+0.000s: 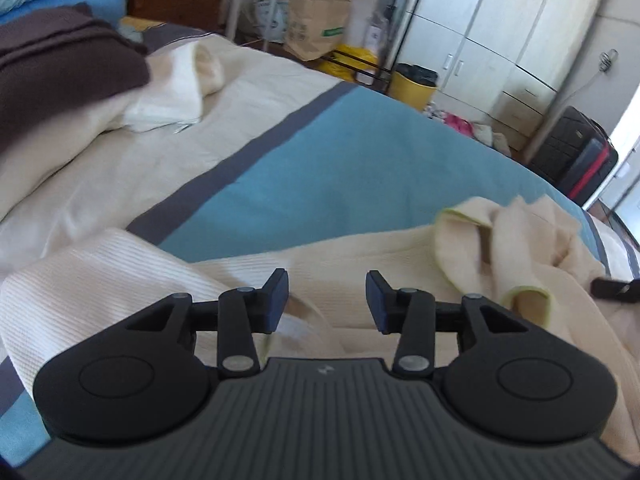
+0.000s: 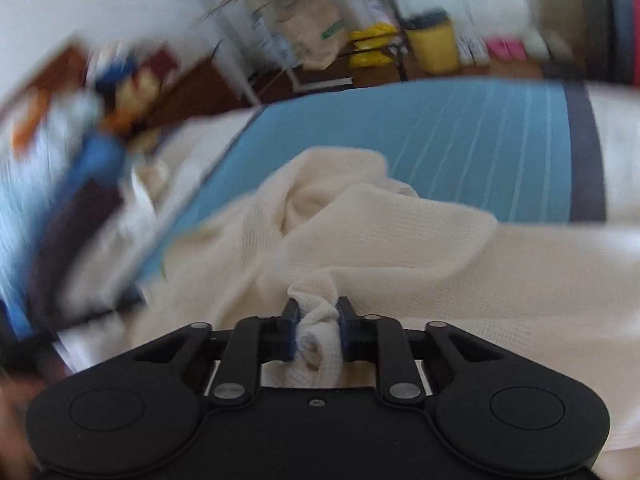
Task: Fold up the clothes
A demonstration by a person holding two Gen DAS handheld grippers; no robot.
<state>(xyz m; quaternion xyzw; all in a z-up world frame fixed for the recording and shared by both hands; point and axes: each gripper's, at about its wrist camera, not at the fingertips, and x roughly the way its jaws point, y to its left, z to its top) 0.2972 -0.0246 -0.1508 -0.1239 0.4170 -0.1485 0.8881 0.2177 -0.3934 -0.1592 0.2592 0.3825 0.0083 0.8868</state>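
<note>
- Between the 2 pads of the right gripper (image 2: 319, 326): a bunched fold of the cream knit garment (image 2: 360, 240), pinched tight, jaws narrow around the cloth.
- Ahead of the right gripper, the rest of that garment rises in a twisted heap and spreads off to the right over the bed (image 2: 460, 140), whose cover is teal with a dark stripe.
- Right wrist view is heavily motion-blurred at its left side; items there cannot be made out.
- Left gripper (image 1: 327, 300): jaws wide apart, nothing between them, hovering just above the cream knit garment (image 1: 360, 264).
- Right of and slightly ahead of the left gripper, part of the garment with yellow-green edging (image 1: 496, 248) lies crumpled; whether it is a sleeve or a collar, cannot tell.
- Far ahead-left of the left gripper: a folded dark brown cloth (image 1: 68, 68) on top of pale cream bedding, with a white rolled cloth (image 1: 172, 88) just beside it.
- Beyond the bed's far edge: a yellow bin (image 1: 414, 84), a brown paper bag (image 1: 316, 20), white cabinets (image 1: 500, 32), and a dark suitcase (image 1: 576, 148).
</note>
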